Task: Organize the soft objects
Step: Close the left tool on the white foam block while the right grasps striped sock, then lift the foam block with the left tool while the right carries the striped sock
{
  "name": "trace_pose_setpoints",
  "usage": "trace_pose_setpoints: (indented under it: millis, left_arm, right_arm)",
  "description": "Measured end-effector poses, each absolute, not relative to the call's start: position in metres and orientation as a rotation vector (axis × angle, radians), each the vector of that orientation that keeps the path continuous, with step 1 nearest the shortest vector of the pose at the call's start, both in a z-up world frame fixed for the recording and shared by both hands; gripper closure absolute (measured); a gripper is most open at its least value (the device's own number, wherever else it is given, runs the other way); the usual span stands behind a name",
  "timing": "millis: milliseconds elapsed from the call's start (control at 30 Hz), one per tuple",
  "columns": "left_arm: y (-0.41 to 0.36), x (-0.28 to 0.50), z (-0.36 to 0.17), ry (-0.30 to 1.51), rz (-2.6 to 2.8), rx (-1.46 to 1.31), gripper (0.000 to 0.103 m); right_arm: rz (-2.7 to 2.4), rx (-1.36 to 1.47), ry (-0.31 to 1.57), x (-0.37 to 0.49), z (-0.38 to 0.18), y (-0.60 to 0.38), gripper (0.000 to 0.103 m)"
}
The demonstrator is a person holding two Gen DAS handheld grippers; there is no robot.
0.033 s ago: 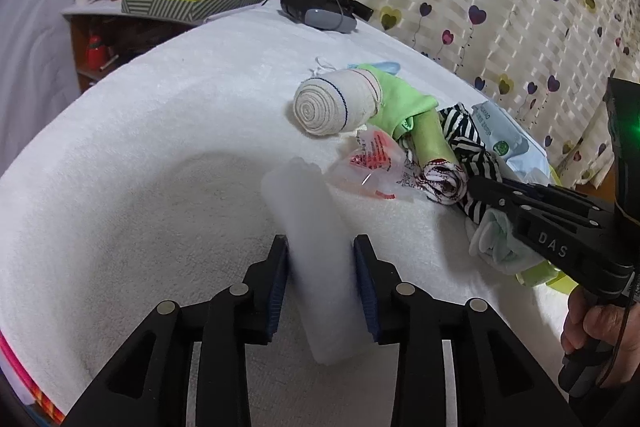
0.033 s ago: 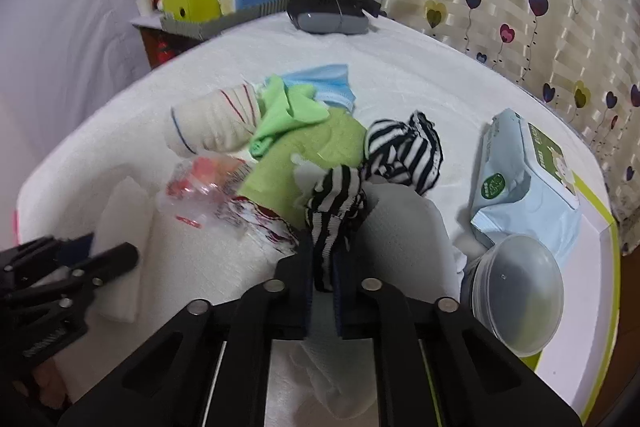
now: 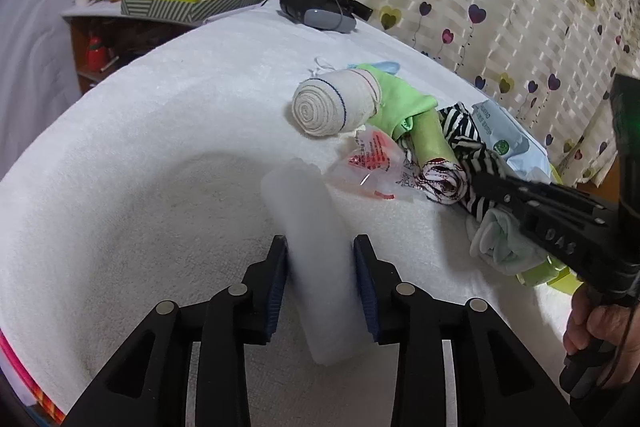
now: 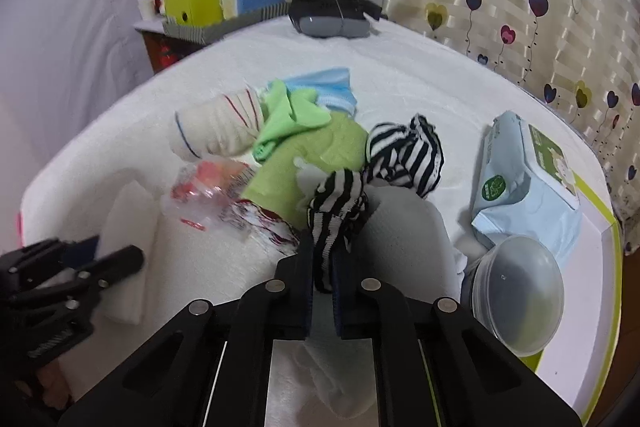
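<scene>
Right wrist: right gripper [image 4: 322, 271] pinching striped sock [image 4: 336, 203]; left gripper [image 3: 320, 283] clamps white foam [image 3: 316, 239].

Raised letters "DAS" on the right gripper [image 3: 476, 183]; other labels unreadable.

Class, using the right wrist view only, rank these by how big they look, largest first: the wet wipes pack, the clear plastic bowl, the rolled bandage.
1. wet wipes pack
2. clear plastic bowl, though it sits nearer the camera, so that flatters it
3. rolled bandage, which lies farther back
</scene>
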State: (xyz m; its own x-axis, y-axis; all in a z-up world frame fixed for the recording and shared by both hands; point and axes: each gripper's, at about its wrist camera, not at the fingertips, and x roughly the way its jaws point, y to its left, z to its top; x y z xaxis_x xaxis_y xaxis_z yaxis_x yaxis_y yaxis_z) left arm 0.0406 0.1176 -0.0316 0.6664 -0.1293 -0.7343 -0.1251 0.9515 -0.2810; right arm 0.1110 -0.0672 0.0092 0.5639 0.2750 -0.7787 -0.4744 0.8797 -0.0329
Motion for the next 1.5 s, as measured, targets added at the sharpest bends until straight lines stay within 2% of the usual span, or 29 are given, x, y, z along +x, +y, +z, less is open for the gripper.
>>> trace_pose_setpoints:
  millis: [200,767,800,933,967,1167,1200,1233,1267,1300,1500]
  left_arm:
    - [0.122,0.036,-0.03,0.832,-0.006,-0.351,0.08]
    - [0.105,0.006,0.011,0.72,-0.039,-0.312,0.08]
    - [0.104,0.006,0.011,0.722,-0.037,-0.311,0.08]
    - [0.104,0.005,0.009,0.73,-0.038,-0.315,0.08]
    - [0.105,0.006,0.008,0.733,-0.039,-0.317,0.08]
    - [0.11,0.012,0.003,0.746,-0.04,-0.325,0.08]
    - [0.111,0.012,0.002,0.748,-0.039,-0.329,0.08]
    - [0.112,0.013,0.001,0.749,-0.038,-0.33,0.08]
    - [0.112,0.014,0.001,0.75,-0.038,-0.331,0.08]
    - [0.113,0.014,0.0,0.751,-0.038,-0.334,0.08]
    - [0.113,0.016,0.001,0.742,-0.041,-0.333,0.08]
  right_arm:
    - [0.526,-0.199,0.797,0.093,0.03,-0.071,0.096]
    - [0.6,-0.119,0.709,0.052,0.055,-0.095,0.096]
    - [0.594,-0.123,0.714,0.055,0.054,-0.096,0.095]
    - [0.559,-0.136,0.788,0.078,0.038,-0.09,0.069]
    - [0.554,-0.143,0.799,0.084,0.032,-0.087,0.066]
    - [0.495,-0.145,0.863,0.112,0.012,-0.079,0.065]
    - [0.488,-0.152,0.87,0.114,0.01,-0.078,0.065]
    - [0.487,-0.154,0.877,0.116,0.008,-0.078,0.069]
    - [0.49,-0.156,0.883,0.118,0.008,-0.077,0.078]
    - [0.496,-0.156,0.884,0.118,0.008,-0.077,0.097]
    - [0.561,-0.129,0.803,0.101,0.031,-0.079,0.097]
